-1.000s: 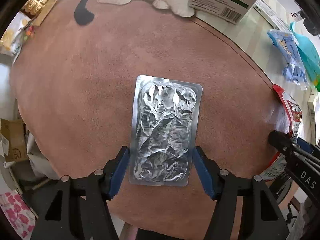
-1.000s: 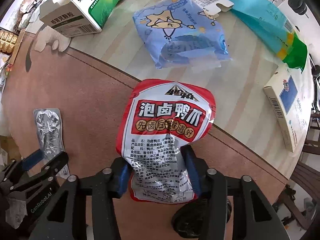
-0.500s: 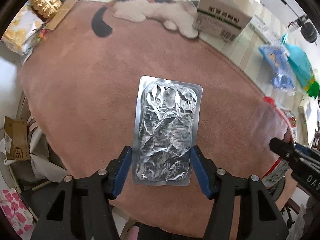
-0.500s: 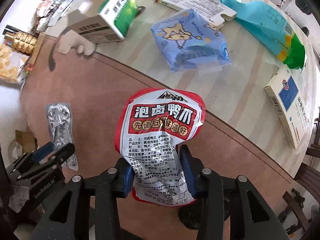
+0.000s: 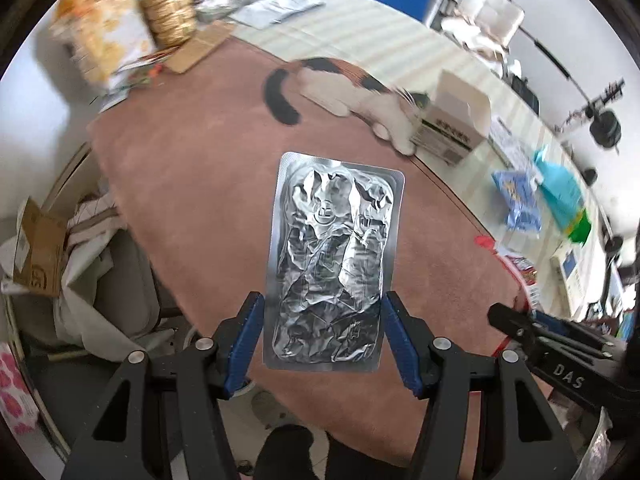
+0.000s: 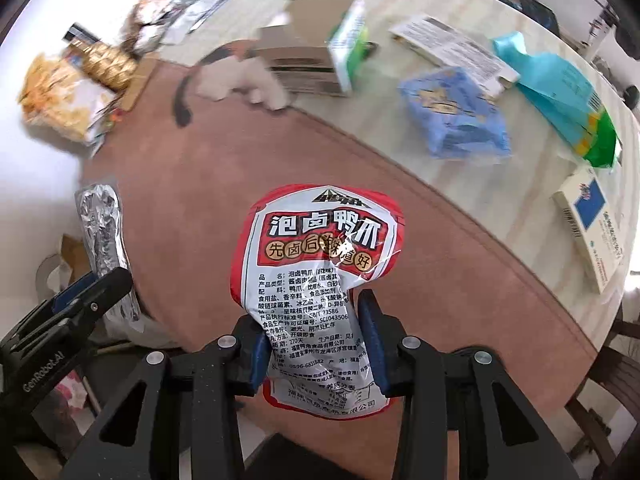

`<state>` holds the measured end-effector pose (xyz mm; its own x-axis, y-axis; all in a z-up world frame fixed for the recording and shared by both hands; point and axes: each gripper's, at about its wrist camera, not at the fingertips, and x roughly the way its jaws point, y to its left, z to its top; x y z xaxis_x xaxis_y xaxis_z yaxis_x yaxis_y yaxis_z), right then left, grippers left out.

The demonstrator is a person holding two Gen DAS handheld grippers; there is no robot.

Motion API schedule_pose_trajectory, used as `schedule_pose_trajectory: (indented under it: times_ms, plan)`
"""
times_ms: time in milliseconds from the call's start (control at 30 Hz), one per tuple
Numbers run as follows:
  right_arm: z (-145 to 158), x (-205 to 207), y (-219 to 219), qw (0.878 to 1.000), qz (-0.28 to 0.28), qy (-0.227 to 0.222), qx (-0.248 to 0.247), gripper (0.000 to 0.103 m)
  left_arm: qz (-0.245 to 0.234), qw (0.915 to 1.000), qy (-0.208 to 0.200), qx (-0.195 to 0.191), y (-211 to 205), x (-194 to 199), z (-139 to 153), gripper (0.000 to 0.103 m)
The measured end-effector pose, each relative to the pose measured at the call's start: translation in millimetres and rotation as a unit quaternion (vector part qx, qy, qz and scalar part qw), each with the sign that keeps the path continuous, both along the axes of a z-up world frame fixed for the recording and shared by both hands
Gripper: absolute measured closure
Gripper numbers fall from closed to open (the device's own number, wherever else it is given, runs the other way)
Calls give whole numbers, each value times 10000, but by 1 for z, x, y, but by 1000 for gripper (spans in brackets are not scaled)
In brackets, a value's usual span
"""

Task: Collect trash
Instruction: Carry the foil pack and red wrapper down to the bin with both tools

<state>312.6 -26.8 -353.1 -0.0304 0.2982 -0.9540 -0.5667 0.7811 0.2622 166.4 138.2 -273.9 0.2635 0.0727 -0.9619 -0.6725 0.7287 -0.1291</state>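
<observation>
My left gripper (image 5: pixel 322 338) is shut on a crumpled silver foil blister pack (image 5: pixel 334 256) and holds it above the brown mat (image 5: pixel 192 168). My right gripper (image 6: pixel 313 338) is shut on a red and white snack wrapper (image 6: pixel 320 276) with Chinese print, lifted above the mat (image 6: pixel 440 264). The foil pack (image 6: pixel 100 220) and the left gripper (image 6: pixel 88 292) show at the left of the right wrist view. The right gripper's tip (image 5: pixel 520 328) and the wrapper's red edge (image 5: pixel 516 268) show at the right of the left wrist view.
On the striped table beyond the mat lie an open medicine box (image 5: pixel 456 128), a blue wrapper (image 6: pixel 456 116), a teal and green bag (image 6: pixel 560 96), a white and blue box (image 6: pixel 596 224) and a leaflet (image 6: pixel 452 48). Snack bags (image 5: pixel 100 32) stand at the far left. Cardboard and bags (image 5: pixel 40 248) lie on the floor at left.
Both grippers have risen and pulled back from the table with their items held. More of the table, its far side and the floor now show.
</observation>
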Motion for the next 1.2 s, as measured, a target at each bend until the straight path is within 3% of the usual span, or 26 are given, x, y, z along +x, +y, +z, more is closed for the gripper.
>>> schedule_pose_trajectory:
  times_ms: [167,333,433,567,700,900,967,1033,1133,1200]
  plan:
    - [13,-52,24,9991,366,71,224,61,545,9975,-339,-303,27,-62,4,46]
    - [3,-125,57,9959,817,268,296,61,1145,9899,-504,-659,51,-147,-9,46]
    - [-13,-171,72,9934,1065,366,232,61,1516,9831,-452,-917,65,-204,-36,46]
    - [-54,-232,94,9892,1349,562,77,61,1976,9715,-211,-1290,82,-273,-98,46]
    - [-117,-278,119,9841,1616,714,-153,61,2342,9573,63,-1693,96,-318,-176,46]
    - [-251,-307,149,9784,1755,937,-569,61,2611,9391,423,-2192,108,-350,-301,45]
    - [-298,-310,159,9763,1755,1075,-665,59,2663,9356,481,-2270,112,-355,-340,31]
    - [-339,-311,167,9736,1822,1180,-706,56,2711,9353,553,-2207,115,-360,-373,5]
    - [-388,-316,176,9704,1899,1301,-727,47,2741,9350,730,-2131,117,-365,-405,4]
    - [-413,-319,181,9698,1948,1260,-752,31,2787,9356,865,-1987,118,-371,-422,4]
